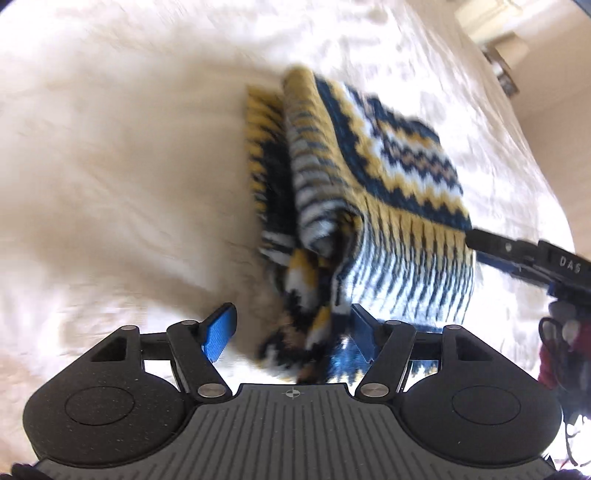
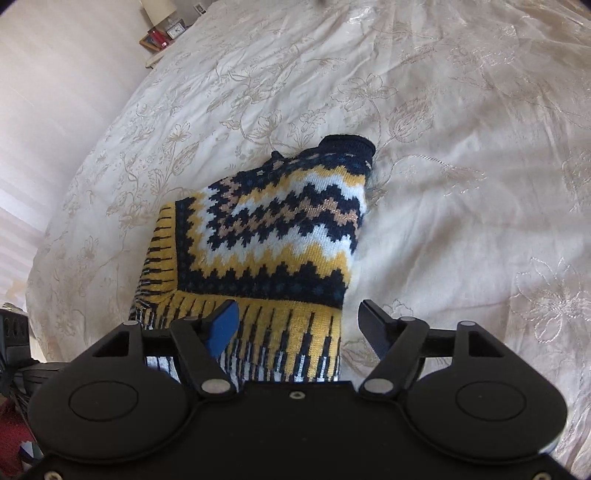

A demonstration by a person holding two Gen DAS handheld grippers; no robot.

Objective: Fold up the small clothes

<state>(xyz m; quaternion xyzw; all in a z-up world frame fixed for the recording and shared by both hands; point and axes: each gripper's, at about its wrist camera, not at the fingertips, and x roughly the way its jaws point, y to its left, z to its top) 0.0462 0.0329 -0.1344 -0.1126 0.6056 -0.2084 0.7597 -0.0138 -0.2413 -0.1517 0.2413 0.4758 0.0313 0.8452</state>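
A small knitted sweater (image 2: 273, 240) in navy, yellow and white zigzags lies partly folded on a cream bedspread (image 2: 461, 184). In the left wrist view the sweater (image 1: 369, 177) is blurred, with a bunched sleeve hanging between my fingers. My left gripper (image 1: 291, 325) is open, its blue pads on either side of that loose fold. My right gripper (image 2: 299, 325) is open just above the sweater's striped hem, holding nothing. The right gripper's fingers (image 1: 517, 251) also show at the sweater's right edge in the left wrist view.
The floral embroidered bedspread (image 1: 110, 166) spreads all around the sweater. A bedside table with a lamp and small items (image 2: 162, 29) stands beyond the bed's far left corner, by a wall. Something red (image 2: 11, 435) lies at the lower left.
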